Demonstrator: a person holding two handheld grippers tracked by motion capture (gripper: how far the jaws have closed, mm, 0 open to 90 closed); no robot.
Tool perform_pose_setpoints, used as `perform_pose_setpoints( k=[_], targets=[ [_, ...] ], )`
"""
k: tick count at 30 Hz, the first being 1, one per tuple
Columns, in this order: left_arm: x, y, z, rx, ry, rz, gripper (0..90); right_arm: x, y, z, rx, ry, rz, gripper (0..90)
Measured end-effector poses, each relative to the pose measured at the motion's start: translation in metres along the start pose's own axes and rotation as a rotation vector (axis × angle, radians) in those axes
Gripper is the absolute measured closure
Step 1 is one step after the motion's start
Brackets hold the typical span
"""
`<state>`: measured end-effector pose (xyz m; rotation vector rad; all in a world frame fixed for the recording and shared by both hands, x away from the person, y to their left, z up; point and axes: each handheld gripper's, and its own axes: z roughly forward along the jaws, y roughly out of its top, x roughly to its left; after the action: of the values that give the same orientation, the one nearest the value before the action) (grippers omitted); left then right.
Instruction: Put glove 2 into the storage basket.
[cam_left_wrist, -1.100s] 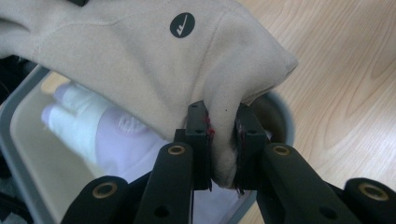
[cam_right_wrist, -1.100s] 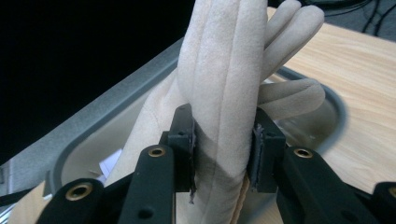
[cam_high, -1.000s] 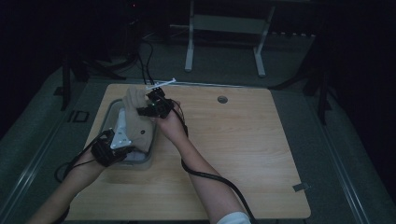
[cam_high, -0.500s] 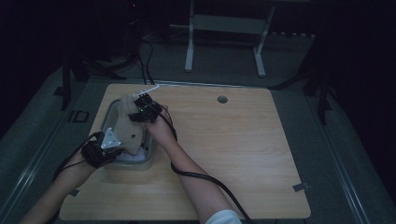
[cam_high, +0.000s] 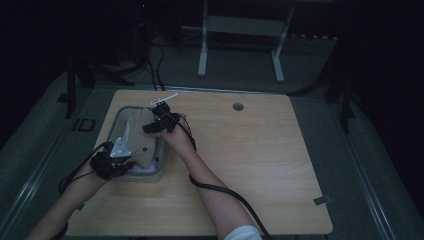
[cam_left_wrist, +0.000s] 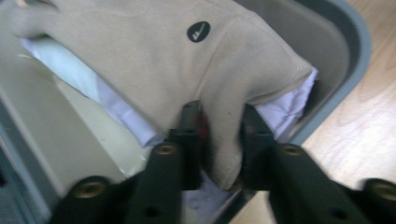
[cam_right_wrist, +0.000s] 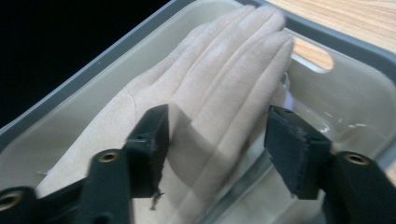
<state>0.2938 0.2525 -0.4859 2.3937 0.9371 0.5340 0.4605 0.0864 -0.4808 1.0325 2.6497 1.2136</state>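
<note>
The glove (cam_right_wrist: 205, 88), a beige one with a small black round mark near its cuff, lies in the grey bin (cam_high: 114, 131) at the left side of the worktop (cam_high: 280, 165), fingers toward the bin's far end, on top of white cloth (cam_left_wrist: 289, 105) that shows under its edges.

The left hand-held gripper (cam_left_wrist: 219, 135) is at the bin's near end. Its jaws pinch a fold of the glove's cuff between them; they have just eased open slightly, but the pads seem to press the fabric from both sides.

The right hand-held gripper (cam_right_wrist: 215, 135) hangs over the glove's palm and fingers. Its jaws have just been opening and now stand wide on either side of the glove, not pressing on it.

As I judge it, the step in hand is laying the glove into the bin: the finger end is already let go, the cuff end not yet. The next move calls for the left jaws to open fully so the cuff drops flat inside the rim, then for both hands to lift straight up without snagging the fabric.
</note>
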Motion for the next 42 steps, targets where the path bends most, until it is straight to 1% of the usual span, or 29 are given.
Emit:
perform_pose_setpoints(
  k=[1, 2, 3, 4, 5, 6, 7, 8, 9, 10, 12, 14, 17, 20, 22, 24, 25, 28, 30, 34, 36, 38, 40, 42],
  targets=[
    [0.001, 0.001, -0.001, -0.003, -0.007, -0.011, 63.0, -0.001, 0.000, -0.002, 0.008, -0.004, -0.011, 33.9],
    [0.001, 0.001, -0.001, -0.003, -0.007, -0.011, 56.8, -0.001, 0.000, -0.002, 0.008, -0.004, -0.011, 33.9],
    [0.000, 0.002, -0.005, -0.026, 0.005, -0.045, 56.8, -0.001, -0.001, -0.003, 0.014, -0.006, -0.018, 32.1],
    [-0.001, 0.003, -0.007, -0.039, 0.026, -0.059, 44.4, -0.001, -0.002, -0.008, 0.017, 0.010, -0.031, 27.0],
    [-0.002, 0.004, -0.010, -0.043, 0.043, -0.056, 43.4, -0.002, -0.003, -0.011, 0.015, 0.021, -0.040, 25.1],
    [-0.003, 0.005, -0.012, -0.050, 0.054, -0.058, 40.2, -0.003, -0.004, -0.014, 0.012, 0.044, -0.040, 23.1],
    [-0.004, 0.006, -0.015, -0.064, 0.056, -0.069, 36.1, -0.003, -0.005, -0.017, 0.003, 0.055, -0.047, 22.4],
    [-0.004, 0.006, -0.015, -0.064, 0.056, -0.069, 34.0, -0.003, -0.005, -0.017, 0.003, 0.055, -0.047, 22.4],
    [-0.006, 0.008, -0.019, -0.079, 0.041, -0.086, 34.0, -0.002, -0.006, -0.021, -0.006, 0.058, -0.059, 22.4],
    [-0.007, 0.009, -0.021, -0.070, 0.027, -0.076, 25.7, -0.001, -0.008, -0.029, -0.018, 0.069, -0.075, 20.6],
    [-0.010, 0.010, -0.023, -0.078, 0.035, -0.066, 19.6, -0.001, -0.011, -0.034, -0.029, 0.072, -0.085, 20.6],
    [-0.012, 0.012, -0.023, -0.083, 0.022, -0.066, 18.6, 0.001, -0.014, -0.038, -0.027, 0.063, -0.104, 20.5],
    [-0.017, 0.015, -0.022, -0.112, 0.022, -0.073, 18.0, 0.004, -0.019, -0.042, -0.021, 0.065, -0.136, 19.4],
    [-0.021, 0.018, -0.017, -0.140, -0.002, -0.097, 16.3, 0.005, -0.024, -0.046, -0.033, 0.062, -0.157, 19.4],
    [-0.026, 0.021, -0.014, -0.158, -0.014, -0.092, 16.0, 0.004, -0.028, -0.050, -0.036, 0.062, -0.169, 19.4],
    [-0.031, 0.023, -0.011, -0.178, -0.017, -0.084, 15.2, 0.001, -0.031, -0.055, -0.034, 0.061, -0.167, 19.4],
    [-0.033, 0.024, -0.009, -0.191, -0.018, -0.086, 15.2, 0.000, -0.032, -0.058, -0.034, 0.061, -0.168, 19.3],
    [-0.038, 0.029, -0.006, -0.212, -0.042, -0.084, 15.2, -0.003, -0.039, -0.065, -0.030, 0.054, -0.180, 18.9],
    [-0.041, 0.033, -0.004, -0.214, -0.051, -0.079, 15.1, -0.006, -0.043, -0.069, -0.030, 0.050, -0.184, 18.7],
    [-0.049, 0.040, -0.001, -0.234, -0.087, -0.082, 15.1, -0.012, -0.053, -0.076, -0.031, 0.051, -0.183, 18.3],
    [-0.053, 0.043, 0.000, -0.236, -0.094, -0.071, 15.1, -0.014, -0.058, -0.079, -0.030, 0.055, -0.182, 18.2],
    [-0.057, 0.046, 0.002, -0.239, -0.110, -0.070, 15.1, -0.017, -0.063, -0.082, -0.030, 0.050, -0.186, 18.2],
    [-0.061, 0.049, 0.004, -0.247, -0.123, -0.063, 15.1, -0.020, -0.067, -0.085, -0.025, 0.051, -0.178, 18.2],
    [-0.066, 0.052, 0.006, -0.244, -0.134, -0.056, 15.1, -0.023, -0.072, -0.089, -0.025, 0.047, -0.181, 18.3]
  ],
)
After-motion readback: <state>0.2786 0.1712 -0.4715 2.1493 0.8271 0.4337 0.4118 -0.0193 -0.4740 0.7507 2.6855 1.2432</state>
